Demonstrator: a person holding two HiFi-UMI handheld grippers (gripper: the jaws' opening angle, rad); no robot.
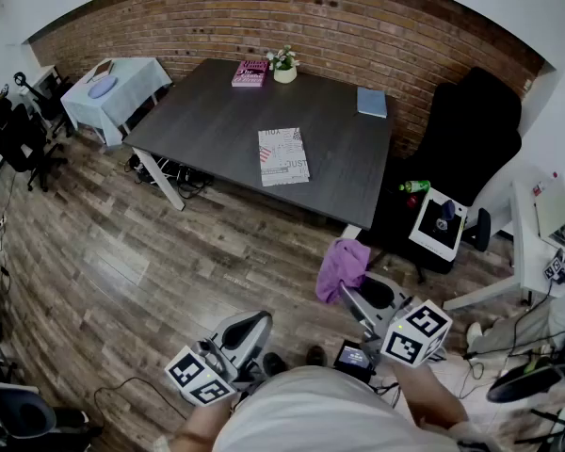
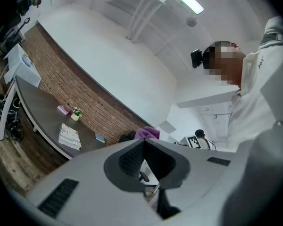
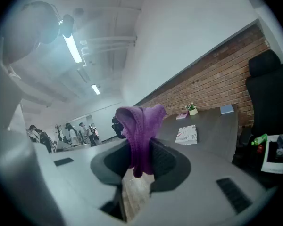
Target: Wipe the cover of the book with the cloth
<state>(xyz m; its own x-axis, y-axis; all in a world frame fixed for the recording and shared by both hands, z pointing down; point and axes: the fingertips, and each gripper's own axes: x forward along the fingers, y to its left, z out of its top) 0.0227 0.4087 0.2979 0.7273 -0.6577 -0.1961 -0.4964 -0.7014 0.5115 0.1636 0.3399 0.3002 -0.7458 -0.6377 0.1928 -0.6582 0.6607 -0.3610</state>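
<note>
The book (image 1: 282,156), white-covered with print, lies flat in the middle of the dark table (image 1: 207,121). It shows small in the left gripper view (image 2: 69,136) and in the right gripper view (image 3: 187,134). A purple cloth (image 1: 344,266) hangs bunched from my right gripper (image 1: 351,292), well short of the table's near edge. That gripper (image 3: 139,155) is shut on the cloth (image 3: 140,128), which sticks up above the jaws. My left gripper (image 1: 248,326) is low beside the person's body. Its jaws (image 2: 142,145) are shut with nothing between them.
On the table's far side are a pink book (image 1: 250,72), a small potted plant (image 1: 284,64) and a blue notebook (image 1: 372,102). A black office chair (image 1: 471,130) stands at the table's right end, with a green bottle (image 1: 414,186) beside it. Wood floor lies between me and the table.
</note>
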